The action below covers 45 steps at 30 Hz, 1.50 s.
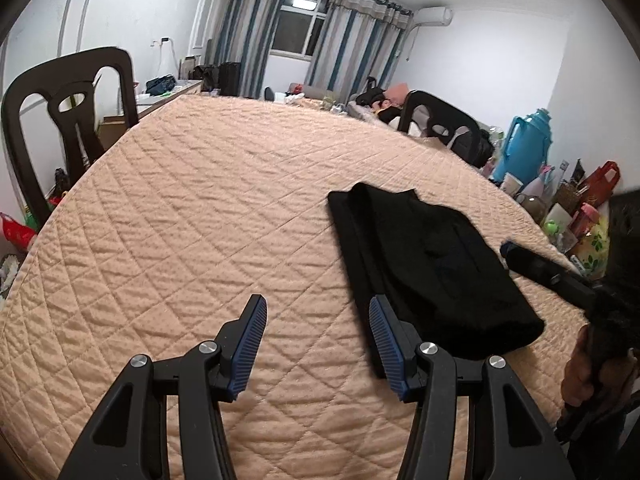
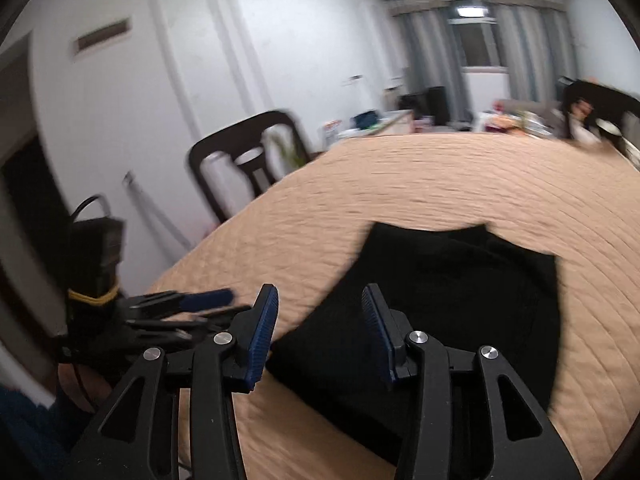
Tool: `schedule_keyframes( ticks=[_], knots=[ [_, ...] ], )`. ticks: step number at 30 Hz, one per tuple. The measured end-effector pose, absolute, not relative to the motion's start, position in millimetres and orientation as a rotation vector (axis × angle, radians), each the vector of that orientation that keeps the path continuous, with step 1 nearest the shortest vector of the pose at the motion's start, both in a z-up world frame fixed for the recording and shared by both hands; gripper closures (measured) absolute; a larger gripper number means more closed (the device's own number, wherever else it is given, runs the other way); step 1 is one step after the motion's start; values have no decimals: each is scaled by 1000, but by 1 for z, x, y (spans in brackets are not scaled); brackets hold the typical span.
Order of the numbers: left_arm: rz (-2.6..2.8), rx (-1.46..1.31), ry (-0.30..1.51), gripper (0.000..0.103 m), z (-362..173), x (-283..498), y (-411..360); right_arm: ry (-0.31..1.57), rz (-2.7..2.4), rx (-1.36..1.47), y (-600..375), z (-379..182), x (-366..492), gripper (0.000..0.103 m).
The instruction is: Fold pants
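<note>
The left gripper (image 1: 318, 320) stood wide open with nothing between its blue pads (image 1: 252, 344), hanging over bare quilt (image 1: 192, 208) just left of the pants (image 1: 432, 264). The right gripper (image 2: 318, 320) was open as wide and equally empty, its jaws over the near edge of the pants; whether a pad touched the cloth could not be told, since that view was blurred.

The pants lay on the quilt as a dark, compact, several-layered block, right of centre in the left view and not far from the cluttered side where a blue flask (image 1: 524, 144) stood. By the look of it, the folding was nearly or wholly done.

The risk from here lay in the loose layers — an open pad dragging across the top one would peel it back and spoil the fold. A pinch catching only the upper layer would lift it alone. A push toward the clutter could also carry the pants off the quilt's edge.
</note>
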<state>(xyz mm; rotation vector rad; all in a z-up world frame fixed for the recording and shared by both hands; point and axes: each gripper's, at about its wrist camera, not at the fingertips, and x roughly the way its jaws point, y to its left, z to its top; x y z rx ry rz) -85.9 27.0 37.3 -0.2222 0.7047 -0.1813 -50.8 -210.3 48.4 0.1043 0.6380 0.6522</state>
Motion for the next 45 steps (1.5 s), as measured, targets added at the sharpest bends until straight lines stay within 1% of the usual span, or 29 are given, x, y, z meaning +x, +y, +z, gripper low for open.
schedule_keyframes(
  ticks=[2, 3, 6, 13, 15, 18, 20, 25, 31, 35, 36, 38, 45],
  knots=[
    [-215, -224, 699, 47, 42, -84, 19, 674, 584, 106, -231, 39, -51, 63],
    [-239, -221, 696, 47, 44, -82, 12, 692, 562, 104, -236, 33, -51, 71],
    [-288, -190, 685, 47, 52, -77, -11, 795, 517, 64, -249, 9, -49, 75],
    [-383, -103, 649, 48, 60, -65, -53, 730, 540, 104, -265, 16, -57, 75],
    [-392, -94, 690, 57, 50, -57, -59, 720, 551, 130, -266, 16, -57, 75],
    [-370, -66, 756, 63, 29, -50, -60, 778, 540, 106, -268, 7, -50, 75],
    [-355, -32, 733, 62, 27, -56, -58, 776, 546, 107, -266, 10, -48, 77],
    [-340, -39, 763, 63, 32, -48, -54, 725, 530, 123, -272, 28, -28, 77],
    [-355, -32, 732, 63, 55, -4, -62, 801, 527, 143, -263, 22, 30, 77],
    [-307, 9, 798, 62, 35, 30, -69, 845, 445, 158, -270, 9, 64, 78],
    [-305, 17, 803, 60, 31, 32, -69, 852, 442, 188, -275, 7, 68, 78],
    [-302, 27, 783, 60, 31, 27, -70, 842, 448, 255, -288, 7, 67, 79],
    [-270, 50, 763, 60, 39, 5, -67, 775, 439, 204, -290, 22, 30, 77]
  ],
)
